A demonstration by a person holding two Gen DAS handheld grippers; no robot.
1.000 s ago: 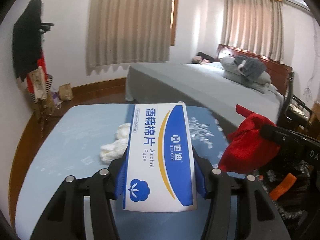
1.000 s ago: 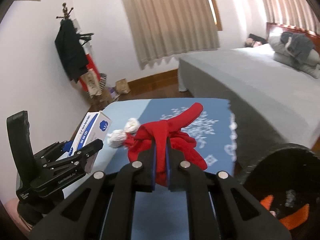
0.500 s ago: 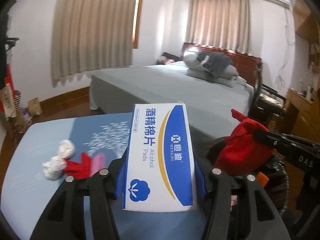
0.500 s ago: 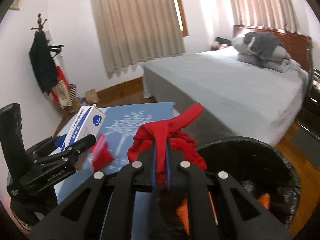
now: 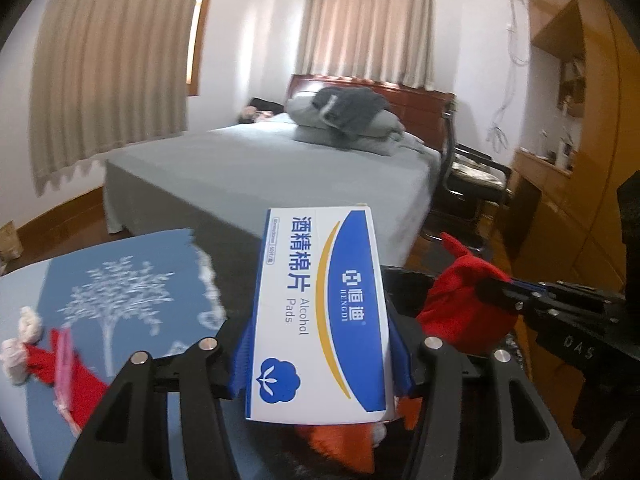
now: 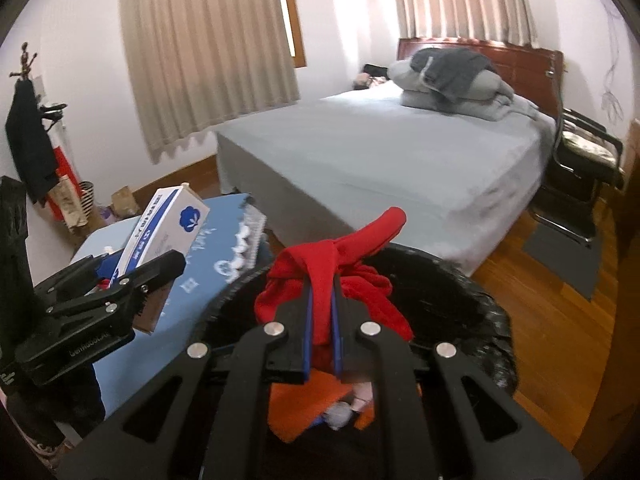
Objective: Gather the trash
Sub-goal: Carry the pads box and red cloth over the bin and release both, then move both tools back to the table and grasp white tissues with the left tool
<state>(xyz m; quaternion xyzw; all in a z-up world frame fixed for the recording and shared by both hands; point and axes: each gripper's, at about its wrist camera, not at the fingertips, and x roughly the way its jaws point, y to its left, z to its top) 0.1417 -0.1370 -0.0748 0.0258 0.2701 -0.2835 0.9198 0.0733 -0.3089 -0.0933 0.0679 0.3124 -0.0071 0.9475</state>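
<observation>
My left gripper (image 5: 320,356) is shut on a white and blue alcohol pads box (image 5: 320,308), held over the near rim of a black-lined trash bin (image 6: 472,300). The box also shows in the right wrist view (image 6: 168,228). My right gripper (image 6: 322,320) is shut on a knotted red cloth (image 6: 332,272) and holds it above the bin's opening; the cloth also shows in the left wrist view (image 5: 464,304). Orange and white trash (image 6: 304,404) lies inside the bin. A red scrap (image 5: 68,368) and white crumpled tissue (image 5: 24,336) lie on the blue table (image 5: 132,276).
A grey bed (image 6: 380,160) stands behind the bin and table. A black chair (image 6: 580,160) is at the right by the wooden floor (image 6: 560,320). A coat rack (image 6: 28,140) stands at the far left wall.
Both grippers have swung right, away from the table and over the trash bin, each still holding its item. The table trash now lies at the far left.
</observation>
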